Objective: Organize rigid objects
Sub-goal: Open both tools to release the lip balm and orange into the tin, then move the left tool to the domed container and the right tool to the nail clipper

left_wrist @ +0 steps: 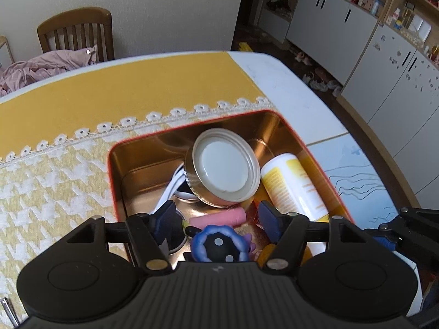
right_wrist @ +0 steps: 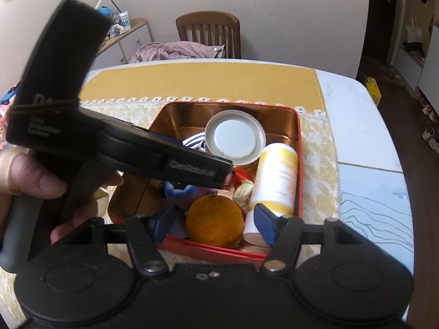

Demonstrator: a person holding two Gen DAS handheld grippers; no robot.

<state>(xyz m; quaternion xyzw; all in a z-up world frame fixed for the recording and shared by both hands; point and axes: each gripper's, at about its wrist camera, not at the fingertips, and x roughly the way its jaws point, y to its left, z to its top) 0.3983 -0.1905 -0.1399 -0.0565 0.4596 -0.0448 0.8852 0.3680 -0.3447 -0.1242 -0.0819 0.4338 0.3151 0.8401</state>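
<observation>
On the yellow tablecloth the red tin was seen already filled: lid, white bottle, orange ball. Both grippers, left gripper and right gripper, were held open and empty above it; a straight lift clear would be advised.

A lived-in home dining room, table with yellow lace-trimmed cloth, wooden slat-back chair against a pale wall, crumpled pink garment, white cabinets under cluttered open shelves, shoes on the dark floor.
</observation>
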